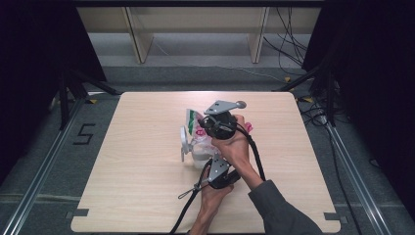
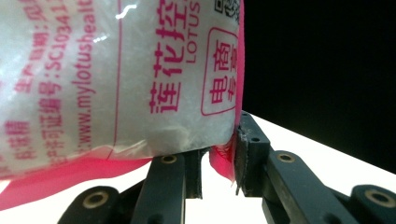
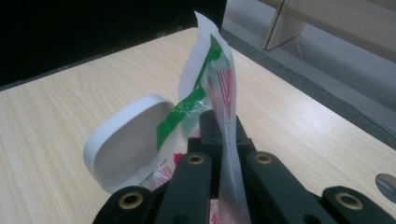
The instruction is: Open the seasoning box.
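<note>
A clear plastic bag (image 1: 195, 120) of white granules, printed in pink and green, hangs over the middle of the table. My right gripper (image 1: 201, 125) is shut on the bag's top edge (image 3: 219, 84), and the film runs between its jaws (image 3: 220, 140). My left gripper (image 1: 207, 165) comes in from below. Its jaws (image 2: 217, 173) pinch the bag's pink bottom seam, and the full bag (image 2: 116, 79) bulges above them. A white container (image 1: 199, 155) stands under the bag with its flip lid (image 1: 184, 142) (image 3: 130, 140) open.
Bare wooden table top (image 1: 147, 186) lies around the hands on every side. Both forearms come in from the bottom edge, and a black cable (image 1: 188, 205) trails off the front edge. Dark curtains and floor rails flank the table.
</note>
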Demonstrator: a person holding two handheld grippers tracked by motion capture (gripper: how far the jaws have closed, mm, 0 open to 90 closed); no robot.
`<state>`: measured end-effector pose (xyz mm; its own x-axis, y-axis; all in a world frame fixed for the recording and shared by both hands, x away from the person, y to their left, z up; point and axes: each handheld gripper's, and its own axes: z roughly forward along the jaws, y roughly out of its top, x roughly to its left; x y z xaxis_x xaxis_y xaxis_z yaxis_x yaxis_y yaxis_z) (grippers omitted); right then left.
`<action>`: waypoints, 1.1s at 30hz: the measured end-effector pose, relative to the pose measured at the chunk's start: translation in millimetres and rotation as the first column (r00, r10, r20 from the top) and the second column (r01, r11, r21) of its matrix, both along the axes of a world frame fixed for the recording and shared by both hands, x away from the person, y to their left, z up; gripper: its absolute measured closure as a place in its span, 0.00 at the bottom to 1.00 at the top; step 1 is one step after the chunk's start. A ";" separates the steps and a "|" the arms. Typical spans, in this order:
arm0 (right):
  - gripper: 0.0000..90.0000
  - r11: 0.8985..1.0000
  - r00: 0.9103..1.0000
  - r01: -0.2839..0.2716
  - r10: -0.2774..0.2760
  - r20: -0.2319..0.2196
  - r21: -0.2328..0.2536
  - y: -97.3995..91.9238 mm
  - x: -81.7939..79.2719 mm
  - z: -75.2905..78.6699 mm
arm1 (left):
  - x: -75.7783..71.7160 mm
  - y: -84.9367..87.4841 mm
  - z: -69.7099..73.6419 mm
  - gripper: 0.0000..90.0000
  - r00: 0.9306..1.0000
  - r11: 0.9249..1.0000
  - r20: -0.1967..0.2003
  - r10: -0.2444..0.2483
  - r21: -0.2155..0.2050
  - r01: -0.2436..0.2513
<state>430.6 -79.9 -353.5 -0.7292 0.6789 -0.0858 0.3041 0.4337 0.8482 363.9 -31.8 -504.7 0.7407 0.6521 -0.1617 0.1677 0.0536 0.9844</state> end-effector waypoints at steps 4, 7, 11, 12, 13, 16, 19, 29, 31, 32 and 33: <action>1.00 1.000 1.000 -0.005 0.005 -0.002 0.005 -0.3 0.0 0.4 | -0.1 0.8 0.5 0.83 1.000 1.000 -0.001 -0.002 0.007 0.002; 1.00 1.000 1.000 -0.011 0.011 -0.008 0.002 -2.3 0.1 1.5 | -0.3 0.7 0.0 0.83 1.000 1.000 -0.006 0.008 0.017 -0.008; 1.00 1.000 1.000 0.001 -0.001 -0.002 0.022 -2.9 -0.8 1.8 | -0.1 0.7 0.1 0.83 1.000 1.000 -0.001 0.003 0.015 -0.003; 1.00 1.000 1.000 -0.012 0.012 -0.003 0.014 -4.4 -0.3 2.9 | 0.1 0.9 0.1 0.83 1.000 1.000 -0.001 0.003 0.016 -0.003; 1.00 1.000 1.000 -0.015 0.015 0.000 0.016 -5.0 0.0 3.3 | 0.2 1.0 0.2 0.83 1.000 1.000 -0.002 0.003 0.019 -0.003; 1.00 1.000 1.000 -0.013 0.013 -0.001 0.010 -5.4 -0.4 4.3 | -0.1 0.5 0.3 0.83 1.000 1.000 0.000 0.002 0.013 -0.002; 1.00 1.000 1.000 -0.012 0.012 -0.002 0.008 -4.6 0.0 2.9 | 0.1 0.4 0.0 0.83 1.000 1.000 -0.003 0.001 0.014 -0.001; 1.00 1.000 1.000 0.006 -0.006 -0.004 0.018 -2.4 0.4 1.0 | 0.9 0.8 0.0 0.83 1.000 1.000 -0.007 -0.002 0.014 0.002; 1.00 1.000 1.000 -0.008 0.008 -0.006 0.002 -2.6 1.0 1.7 | 0.9 1.1 0.2 0.83 1.000 1.000 -0.005 -0.003 0.012 0.003; 1.00 1.000 1.000 -0.003 0.003 -0.017 0.005 -2.3 0.1 2.2 | 1.0 1.2 0.2 0.83 1.000 1.000 -0.005 -0.003 0.013 0.003; 1.00 1.000 1.000 0.000 0.000 0.005 0.006 -2.1 0.9 1.4 | 1.1 1.5 0.3 0.83 1.000 1.000 -0.006 -0.003 0.014 0.003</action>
